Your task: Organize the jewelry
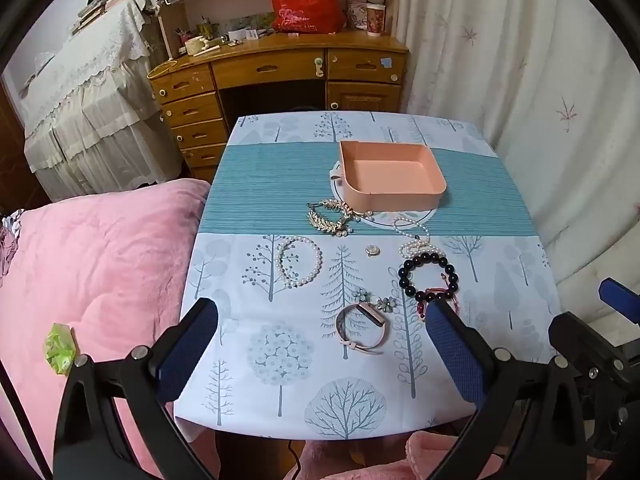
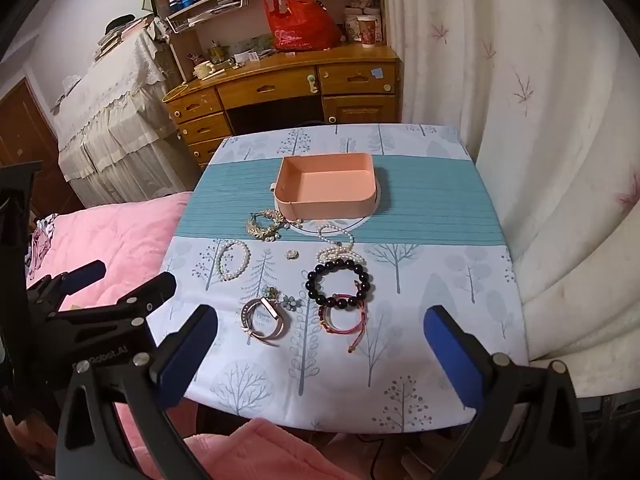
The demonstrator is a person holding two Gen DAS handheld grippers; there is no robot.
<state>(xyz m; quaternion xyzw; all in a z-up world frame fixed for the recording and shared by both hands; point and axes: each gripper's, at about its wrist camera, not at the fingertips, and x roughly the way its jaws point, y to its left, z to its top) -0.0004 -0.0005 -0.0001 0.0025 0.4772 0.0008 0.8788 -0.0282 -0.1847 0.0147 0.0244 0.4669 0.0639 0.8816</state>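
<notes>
Left wrist view: the left gripper (image 1: 320,344) hangs over the near edge of the table (image 1: 500,184) with its fingers (image 1: 192,344) spread wide and holding nothing. The pink tray (image 1: 400,196) sits on the far teal stripe and looks bare inside. All the jewelry lies on the cloth outside it: a gold leaf piece (image 1: 330,217) just left of the tray's near corner, a white pearl bracelet (image 1: 299,261) to the left, a pearl strand (image 1: 416,240) on the right, a small ring (image 1: 372,251) between them, a dark bead bracelet (image 1: 428,276) nearer, and a pink watch band (image 1: 362,330) nearest.

Right wrist view: the right gripper (image 2: 320,344) also has its fingers (image 2: 452,356) spread, empty, above the near table edge. A red cord bracelet (image 2: 342,318) lies touching the dark bead bracelet's near side, with flower pieces (image 2: 280,298) beside the watch band.

By my reading the sorting has not begun: nothing is in the tray, and every piece is left to move.
</notes>
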